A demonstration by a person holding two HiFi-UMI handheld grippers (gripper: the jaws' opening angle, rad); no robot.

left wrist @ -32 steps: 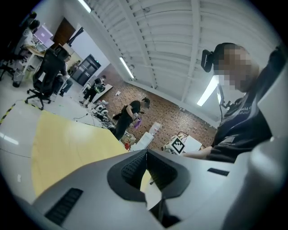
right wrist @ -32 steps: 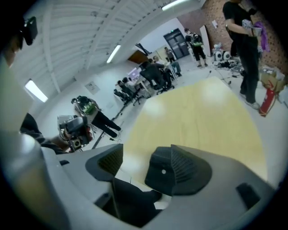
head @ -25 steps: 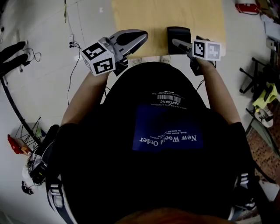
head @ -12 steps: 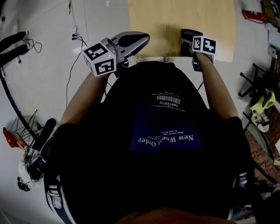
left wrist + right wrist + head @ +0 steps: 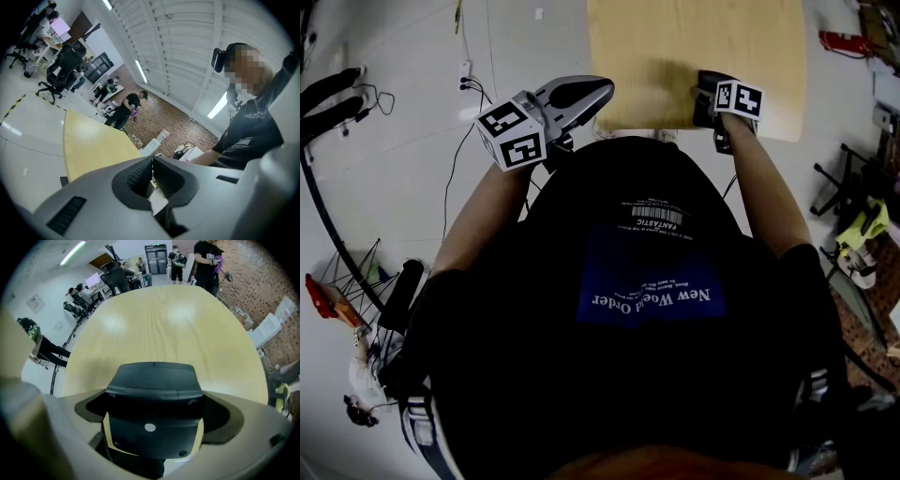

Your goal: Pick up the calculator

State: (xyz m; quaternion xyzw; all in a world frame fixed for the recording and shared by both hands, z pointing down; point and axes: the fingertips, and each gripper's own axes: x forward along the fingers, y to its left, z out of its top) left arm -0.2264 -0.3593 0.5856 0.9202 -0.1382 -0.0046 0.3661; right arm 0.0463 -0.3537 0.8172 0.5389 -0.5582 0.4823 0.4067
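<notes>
The black calculator sits between the jaws of my right gripper, its underside with a screw and rubber feet turned toward the camera. Both jaws press on its sides, and it is tilted above the pale wooden table. In the head view the calculator shows just beyond the right gripper's marker cube, near the table's near edge. My left gripper hovers off the table's left near corner. Its jaws are shut on nothing.
The wooden table carries nothing else that shows. White floor lies to the left with cables and a black stand. Clutter and a black frame stand at the right. People stand beyond the table's far end.
The right gripper has moved forward over the calculator, and its marker cube now covers the calculator's near end. The left gripper has stayed near the table's corner.
</notes>
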